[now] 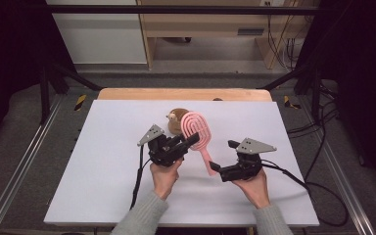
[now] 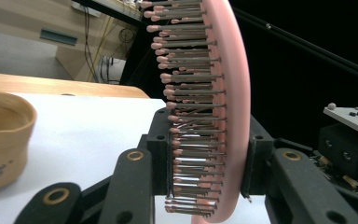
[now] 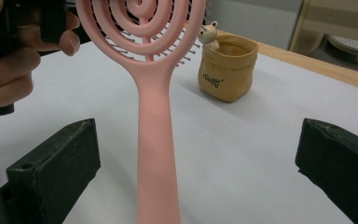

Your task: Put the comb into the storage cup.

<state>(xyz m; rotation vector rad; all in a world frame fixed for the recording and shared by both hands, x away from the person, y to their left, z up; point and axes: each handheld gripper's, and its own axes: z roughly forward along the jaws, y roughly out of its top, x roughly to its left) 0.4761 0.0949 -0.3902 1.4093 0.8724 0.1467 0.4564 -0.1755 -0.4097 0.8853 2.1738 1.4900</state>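
Here, above the white counter (image 1: 103,161), the left tongs (image 1: 192,140) clenched the head of a pink hairbrush (image 1: 196,128), likely light and stiff, while the right tongs (image 1: 223,157) stood released around its slim handle, the better grip.

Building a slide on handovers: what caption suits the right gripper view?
Open right gripper flanking the pink hairbrush handle without touching, tan pouch behind.
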